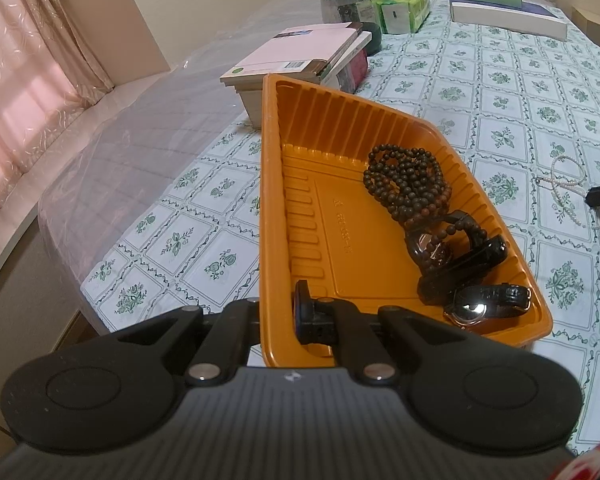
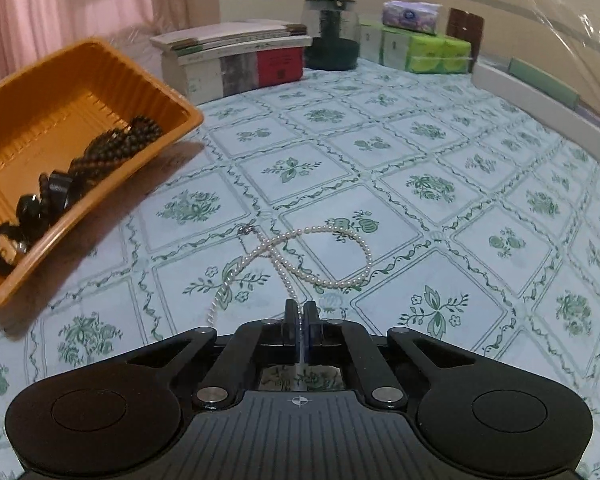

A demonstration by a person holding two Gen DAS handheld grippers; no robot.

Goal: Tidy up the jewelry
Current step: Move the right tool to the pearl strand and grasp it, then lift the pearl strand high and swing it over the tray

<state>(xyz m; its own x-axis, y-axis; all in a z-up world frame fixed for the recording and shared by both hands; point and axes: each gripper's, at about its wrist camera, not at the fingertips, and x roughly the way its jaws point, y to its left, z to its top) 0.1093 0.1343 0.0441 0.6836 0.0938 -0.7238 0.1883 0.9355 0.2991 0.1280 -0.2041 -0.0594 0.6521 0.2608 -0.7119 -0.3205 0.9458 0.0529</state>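
Observation:
The orange plastic tray [image 1: 269,184] holds a coil of dark wooden beads [image 1: 404,184], a black watch [image 1: 472,252] and a second watch with a shiny face [image 1: 474,306]. My left gripper [image 1: 278,320] is shut on the tray's near corner wall, one finger inside and one outside. In the right wrist view the tray [image 2: 100,184] is tipped, its right side raised off the cloth. A white pearl necklace [image 2: 340,280] lies looped on the green-patterned tablecloth. My right gripper [image 2: 299,312] is shut on one strand of it. The necklace [image 1: 568,184] also shows at the right edge of the left wrist view.
A stack of books [image 2: 236,60] lies behind the tray, with a glass jar [image 2: 332,28], tissue packs [image 2: 424,48] and a long white box [image 2: 540,104] along the back. The table's left edge [image 1: 100,184] is draped in clear plastic, with pink curtains beyond.

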